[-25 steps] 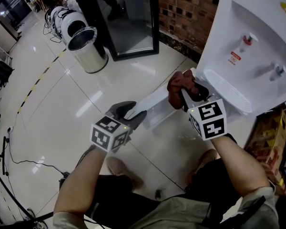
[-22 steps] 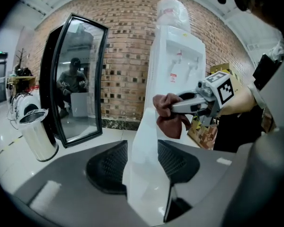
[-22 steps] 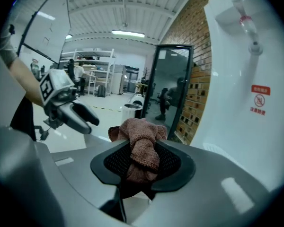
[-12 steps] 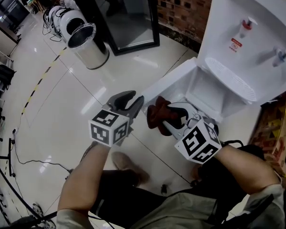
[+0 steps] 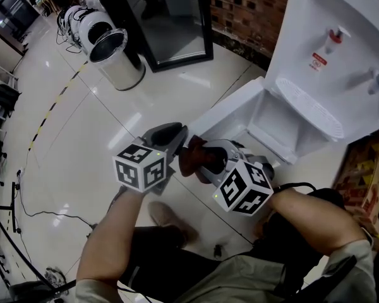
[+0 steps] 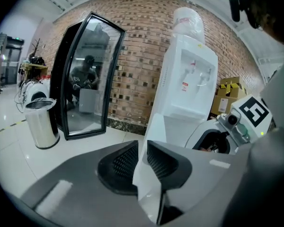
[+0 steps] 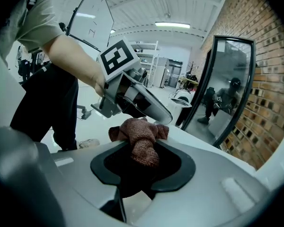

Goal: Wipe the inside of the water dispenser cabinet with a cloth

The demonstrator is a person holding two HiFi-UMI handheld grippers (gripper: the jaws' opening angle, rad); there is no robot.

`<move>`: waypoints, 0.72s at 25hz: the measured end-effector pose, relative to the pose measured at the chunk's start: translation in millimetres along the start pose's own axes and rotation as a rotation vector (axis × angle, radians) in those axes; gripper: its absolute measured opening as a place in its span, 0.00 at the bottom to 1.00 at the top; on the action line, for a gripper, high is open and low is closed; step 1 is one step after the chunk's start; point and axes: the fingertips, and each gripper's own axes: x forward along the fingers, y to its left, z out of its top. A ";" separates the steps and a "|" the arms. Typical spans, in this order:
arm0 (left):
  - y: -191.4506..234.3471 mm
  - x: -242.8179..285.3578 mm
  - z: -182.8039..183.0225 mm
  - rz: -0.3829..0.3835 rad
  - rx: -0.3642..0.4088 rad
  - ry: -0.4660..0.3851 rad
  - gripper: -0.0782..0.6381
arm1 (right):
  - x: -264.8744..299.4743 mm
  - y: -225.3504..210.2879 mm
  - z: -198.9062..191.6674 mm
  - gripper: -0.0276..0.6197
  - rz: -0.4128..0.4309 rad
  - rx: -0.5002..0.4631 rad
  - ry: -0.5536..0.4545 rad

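The brown cloth [image 5: 192,158] is bunched into a wad and clamped in the right tongs [image 7: 142,161]. Its free end spills out past the tips. It hangs above the floor [image 5: 82,137], outside the cabinet [image 5: 271,122] and near the free edge of the open cabinet door [image 5: 230,112]. It is also just beside the left tongs [image 6: 141,161].

The left tongs have just been closing, and their ribbed pads now pinch the thin white edge of that door, which stands upright between them. The door is swung wide, showing the pale inside of the cabinet at the foot of the white water dispenser [image 5: 341,43]. The dispenser's two taps and drip grille sit above the opening.

The person crouches in front, both forearms reaching forward. The marker cubes on the two tongs are close together.

Farther off, a brick wall [image 5: 249,8] runs behind the dispenser, and a black-framed mirror [image 5: 174,24] leans against it. A shiny steel bin [image 5: 117,59] stands on the glossy tiles to the mirror's left. Cardboard boxes [image 6: 227,96] are stacked on the dispenser's other side.
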 end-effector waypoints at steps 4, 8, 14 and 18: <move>-0.5 2.4 2.0 -0.035 0.008 0.001 0.14 | 9.9 -6.7 -5.9 0.27 0.004 0.028 0.020; 4.0 3.0 3.4 -0.039 0.006 -0.006 0.14 | 14.3 -23.1 -13.6 0.27 -0.015 0.106 0.019; 9.0 3.7 5.6 -0.037 0.003 -0.012 0.14 | 16.1 -54.1 -33.1 0.26 -0.096 0.244 0.031; 9.2 4.1 5.6 -0.029 0.015 -0.012 0.14 | 18.0 -69.2 -45.2 0.26 -0.157 0.291 0.042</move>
